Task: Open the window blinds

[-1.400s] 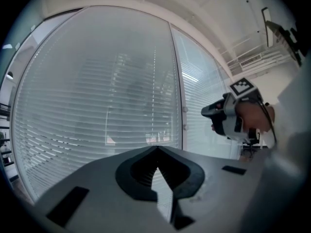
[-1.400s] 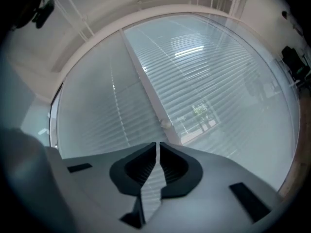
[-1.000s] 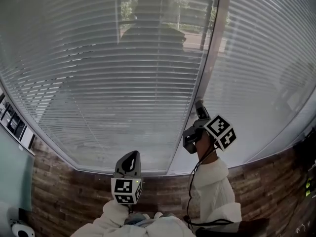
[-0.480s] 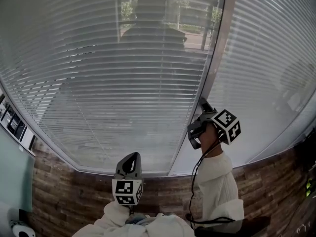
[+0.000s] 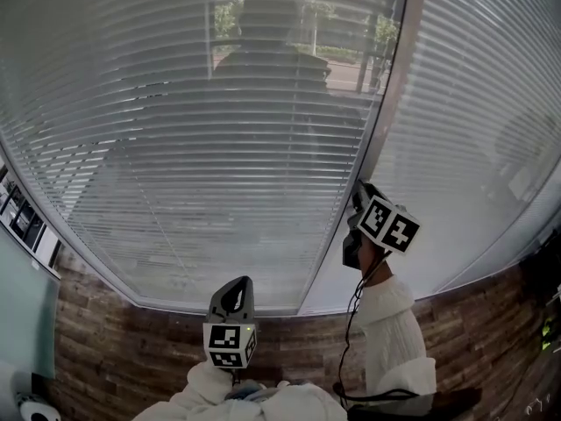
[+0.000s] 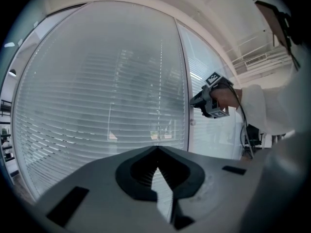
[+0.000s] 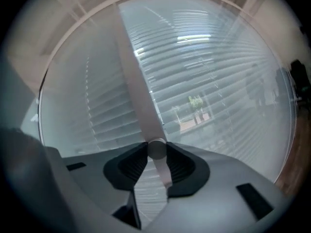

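My right gripper clenched on wand, wand's length lost against mullion; left gripper closed, empty, facing blinds.

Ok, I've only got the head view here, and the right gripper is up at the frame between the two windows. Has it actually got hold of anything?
Observer: Yes. The right gripper view shows the right gripper with its tongs closed on a pale rod, one on each side of the rod's rounded knob.
Operator: And the left one, down low, is it carrying something?
Observer: No. In the left gripper view, the left gripper has its tongs shut tip to tip with nothing between them. Only the blinds show beyond.
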A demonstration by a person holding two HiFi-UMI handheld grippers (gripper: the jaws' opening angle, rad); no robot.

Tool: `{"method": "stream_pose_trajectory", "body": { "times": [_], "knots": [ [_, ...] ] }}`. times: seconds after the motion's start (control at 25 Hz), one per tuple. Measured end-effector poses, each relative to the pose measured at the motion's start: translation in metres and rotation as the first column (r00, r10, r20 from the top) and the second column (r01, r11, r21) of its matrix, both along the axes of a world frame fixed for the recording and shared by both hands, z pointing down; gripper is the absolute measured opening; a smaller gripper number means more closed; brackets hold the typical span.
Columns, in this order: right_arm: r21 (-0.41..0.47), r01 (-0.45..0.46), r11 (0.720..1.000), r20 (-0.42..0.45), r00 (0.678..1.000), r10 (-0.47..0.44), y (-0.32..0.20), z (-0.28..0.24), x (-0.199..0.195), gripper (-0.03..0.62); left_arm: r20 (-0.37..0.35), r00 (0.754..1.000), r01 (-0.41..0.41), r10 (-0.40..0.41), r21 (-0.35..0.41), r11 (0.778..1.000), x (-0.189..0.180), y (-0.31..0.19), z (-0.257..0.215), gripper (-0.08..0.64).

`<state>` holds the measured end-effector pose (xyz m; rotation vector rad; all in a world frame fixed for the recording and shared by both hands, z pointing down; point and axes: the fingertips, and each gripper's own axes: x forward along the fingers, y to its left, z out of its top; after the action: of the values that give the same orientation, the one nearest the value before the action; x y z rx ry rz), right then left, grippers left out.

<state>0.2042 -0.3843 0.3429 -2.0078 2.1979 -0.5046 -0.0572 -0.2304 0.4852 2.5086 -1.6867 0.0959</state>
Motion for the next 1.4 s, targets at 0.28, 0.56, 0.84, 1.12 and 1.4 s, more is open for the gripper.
{"method": "stream_pose_trajectory", "body": {
  "times": [0.28,0.56,0.84,1.12,1.4],
  "knots": [
    [0.005,0.015,1.0,-0.379,0.925,-0.012,0.001,-0.002,-0.003,0.13,0.006,1.0,0.005,-0.005,-0.005,1.0,0.0,0.002,0.002,0.002],
    [-0.002,0.032,0.999,-0.724,0.689,-0.023,0.003,-0.004,-0.01,0.13,0.021,0.999,0.025,-0.025,-0.01,1.0,-0.005,0.003,0.005,0.002],
    [0.012,0.011,1.0,-0.948,0.32,0.008,0.003,-0.002,-0.015,0.13,0.031,0.999,0.028,-0.028,-0.013,1.0,-0.005,0.002,0.008,0.002],
    [0.013,0.043,0.999,-0.999,-0.031,0.014,0.003,0.002,-0.017,0.13,0.039,0.999,0.023,-0.022,-0.018,1.0,0.001,0.002,0.009,0.002],
    [0.003,0.103,0.995,-0.948,-0.316,0.036,0.005,0.004,-0.018,0.13,0.043,0.999,0.023,-0.022,-0.026,0.999,0.006,0.001,0.013,0.002]
  ]
}}
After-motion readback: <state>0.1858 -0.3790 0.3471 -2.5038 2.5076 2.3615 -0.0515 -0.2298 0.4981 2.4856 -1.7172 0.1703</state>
